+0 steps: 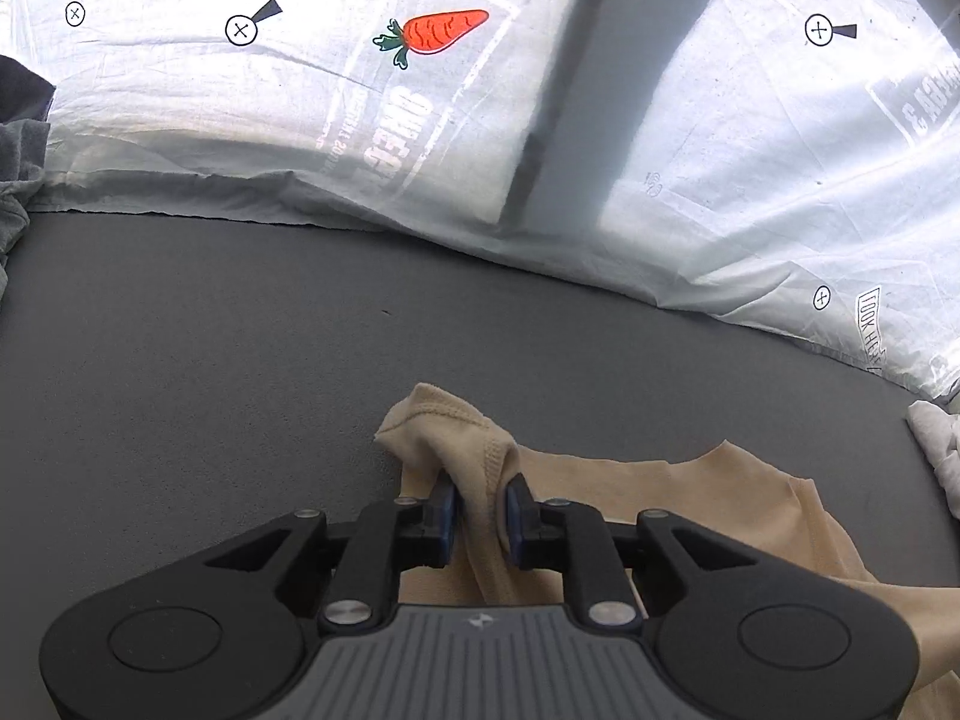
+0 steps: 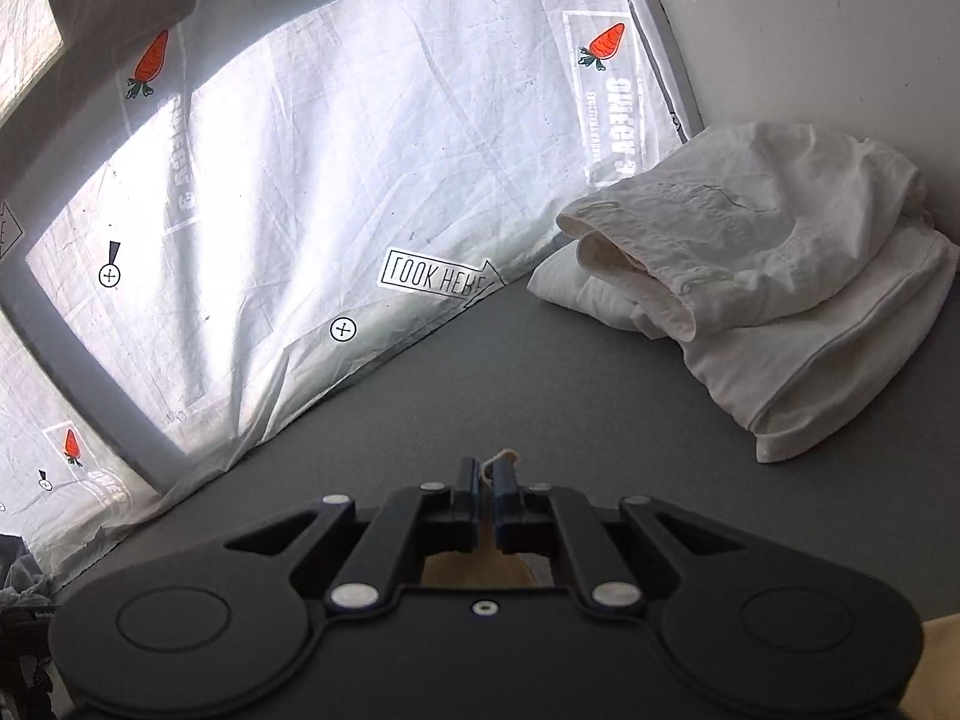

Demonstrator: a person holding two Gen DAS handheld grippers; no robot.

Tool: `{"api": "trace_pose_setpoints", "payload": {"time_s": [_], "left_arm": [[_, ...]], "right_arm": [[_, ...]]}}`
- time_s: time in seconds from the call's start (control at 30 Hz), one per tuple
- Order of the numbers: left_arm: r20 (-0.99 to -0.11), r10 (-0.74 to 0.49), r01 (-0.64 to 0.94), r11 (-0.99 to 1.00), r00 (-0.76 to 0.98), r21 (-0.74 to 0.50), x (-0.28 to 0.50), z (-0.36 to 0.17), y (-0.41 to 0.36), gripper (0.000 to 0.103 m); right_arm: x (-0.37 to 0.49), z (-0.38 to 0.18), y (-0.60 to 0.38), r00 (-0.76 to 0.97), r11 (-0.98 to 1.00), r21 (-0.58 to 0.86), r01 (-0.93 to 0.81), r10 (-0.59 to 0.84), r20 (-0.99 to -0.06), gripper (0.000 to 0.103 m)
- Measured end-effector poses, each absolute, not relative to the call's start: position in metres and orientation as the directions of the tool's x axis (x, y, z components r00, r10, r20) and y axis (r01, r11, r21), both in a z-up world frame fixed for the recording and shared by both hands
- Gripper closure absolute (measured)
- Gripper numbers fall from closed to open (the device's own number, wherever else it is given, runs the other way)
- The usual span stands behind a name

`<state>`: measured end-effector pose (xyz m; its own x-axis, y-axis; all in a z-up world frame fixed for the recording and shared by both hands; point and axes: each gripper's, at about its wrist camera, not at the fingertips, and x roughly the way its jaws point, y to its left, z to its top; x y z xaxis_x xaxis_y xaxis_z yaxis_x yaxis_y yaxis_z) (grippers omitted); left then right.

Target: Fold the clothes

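Fold step was under way: left gripper (image 1: 480,510) was clamped on a bunched hem of the beige garment (image 1: 690,510), which lay low on the grey tabletop (image 1: 240,360); right gripper (image 2: 487,492) was pinched on a thin beige edge, likely the same garment. Next move probably needed both lifting together and carrying the edge across evenly. White folded clothes (image 2: 780,276) sat far right; carrot-printed white sheeting (image 2: 360,180) backed the table.

left gripper (image 1: 480,501): black linkage arms, silver pivot screws, blue jaws, ribbed grey housing; right gripper (image 2: 487,483) alike.
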<state>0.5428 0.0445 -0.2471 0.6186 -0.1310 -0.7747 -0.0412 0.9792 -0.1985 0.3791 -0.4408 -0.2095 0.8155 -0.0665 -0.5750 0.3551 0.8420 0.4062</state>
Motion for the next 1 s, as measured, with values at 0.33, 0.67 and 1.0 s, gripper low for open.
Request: {"api": "trace_pose_setpoints", "payload": {"time_s": [0.33,0.67,1.0], "left_arm": [[-0.728,-0.027,-0.077,0.991,0.685,-0.110,0.531,-0.225,0.060,0.030],[-0.781,0.011,-0.108,0.992,0.625,-0.072,0.525,-0.247,0.059,0.030],[-0.793,0.036,-0.101,0.994,0.608,-0.033,0.536,-0.262,0.050,0.012]], "right_arm": [[0.384,-0.248,-0.445,0.724,0.826,0.349,0.442,-0.099,-0.683,0.090],[0.358,-0.249,-0.441,0.735,0.789,0.425,0.445,-0.050,-0.677,0.063],[0.372,-0.258,-0.432,0.699,0.824,0.360,0.439,-0.061,-0.712,0.057]]}}
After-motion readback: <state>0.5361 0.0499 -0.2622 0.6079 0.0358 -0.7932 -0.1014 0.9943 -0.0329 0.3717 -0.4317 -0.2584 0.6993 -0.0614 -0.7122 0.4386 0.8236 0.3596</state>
